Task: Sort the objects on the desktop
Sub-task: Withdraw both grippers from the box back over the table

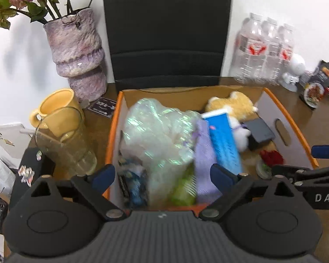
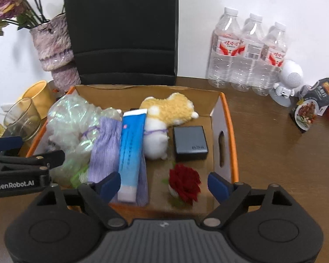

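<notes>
- Landmark: orange-rimmed cardboard box [image 2: 227,118] on the brown wooden desk [image 2: 274,149], in front of the black chair back [image 2: 122,28].
- Your left gripper [image 1: 162,175] is spread wide w/ nothing between the blue pads; it sits over the box's near-left part, above the iridescent crinkly plastic bag [image 1: 155,131].
- Your right gripper [image 2: 164,183] is also wide, nothing held, at the box's near edge.
- Inside the box, left to right: plastic bag, lilac pleated fabric pouch [image 2: 105,146], blue-and-white toothpaste tube [image 2: 130,151], tan-and-white plush dog [image 2: 166,118], dark grey square case [image 2: 190,143].
- Dark red artificial rose [image 2: 185,184] lies in the box's near-right part, between your right gripper's pads but untouched.
- Outside the box, left: clear glass tumbler [image 2: 22,118], yellow mug [image 1: 57,109], mottled purple vase [image 1: 76,50].
- Right of the box, by the wall: three clear water bottles [image 2: 247,52], white round speaker [image 2: 288,81].
</notes>
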A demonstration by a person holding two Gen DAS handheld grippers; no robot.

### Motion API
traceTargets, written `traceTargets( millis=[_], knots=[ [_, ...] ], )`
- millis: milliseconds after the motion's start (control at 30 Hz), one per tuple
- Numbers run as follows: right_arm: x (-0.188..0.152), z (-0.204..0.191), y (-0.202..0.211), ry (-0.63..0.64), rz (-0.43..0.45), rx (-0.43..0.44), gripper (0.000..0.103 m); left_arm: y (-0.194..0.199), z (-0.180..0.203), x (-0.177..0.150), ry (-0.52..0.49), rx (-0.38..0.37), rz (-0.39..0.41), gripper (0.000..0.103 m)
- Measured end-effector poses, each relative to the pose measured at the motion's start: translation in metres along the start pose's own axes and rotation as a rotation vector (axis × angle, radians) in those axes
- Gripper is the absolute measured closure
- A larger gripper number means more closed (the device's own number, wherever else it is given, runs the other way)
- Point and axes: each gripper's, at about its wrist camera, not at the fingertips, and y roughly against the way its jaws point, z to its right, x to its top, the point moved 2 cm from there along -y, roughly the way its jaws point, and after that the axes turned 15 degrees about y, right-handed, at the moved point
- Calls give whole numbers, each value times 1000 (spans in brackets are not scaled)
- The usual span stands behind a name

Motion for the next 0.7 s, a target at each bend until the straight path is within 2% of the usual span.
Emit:
traceTargets(
  millis=[433,500,600,700],
  knots=[
    [-84,10,115,-35,87,-44,10,95,47,-70,-129,-103,60,4],
    [-97,3,126,-20,107,-32,5,103,47,-81,-145,-112,80,3],
    [-113,-9,133,3,132,-5,5,105,40,-97,-152,-111,97,3],
    [-129,-18,126,-29,153,34,5,109,19,-118,-109,-120,111,2]
  ],
)
